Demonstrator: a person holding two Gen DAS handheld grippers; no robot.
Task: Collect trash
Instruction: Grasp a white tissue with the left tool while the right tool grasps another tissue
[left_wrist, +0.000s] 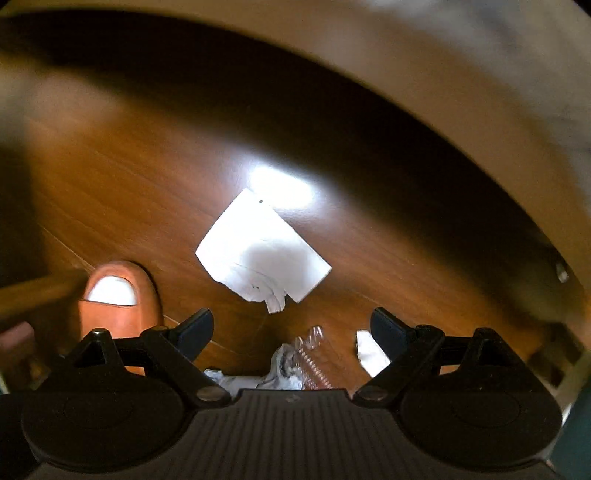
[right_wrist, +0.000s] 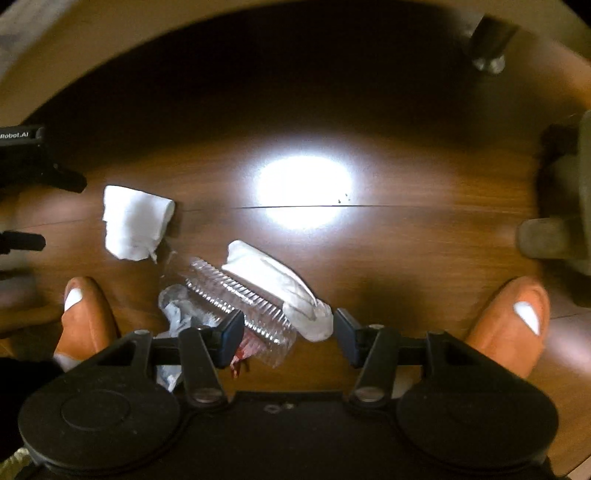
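Observation:
Trash lies on the brown wooden floor (right_wrist: 406, 251). It includes a flat white tissue (right_wrist: 135, 221), a crushed clear plastic bottle (right_wrist: 236, 299), a long white tissue (right_wrist: 280, 288) across the bottle, and crumpled grey paper (right_wrist: 177, 306). My right gripper (right_wrist: 290, 332) points down, open, over the bottle and long tissue, and its pads press on nothing. My left gripper (left_wrist: 291, 325) is open too, just short of the flat tissue (left_wrist: 262, 254), with the bottle (left_wrist: 314, 350) under it. It also shows at the right wrist view's left edge as the left gripper (right_wrist: 48, 212).
A person's feet in orange slippers stand either side of the trash: left slipper (right_wrist: 86, 321), right slipper (right_wrist: 513, 321), also seen as an orange slipper (left_wrist: 118, 295). A furniture leg (right_wrist: 487, 40) is far right, a grey object (right_wrist: 554, 229) at the right edge. A lamp glare (right_wrist: 304, 188) marks the floor.

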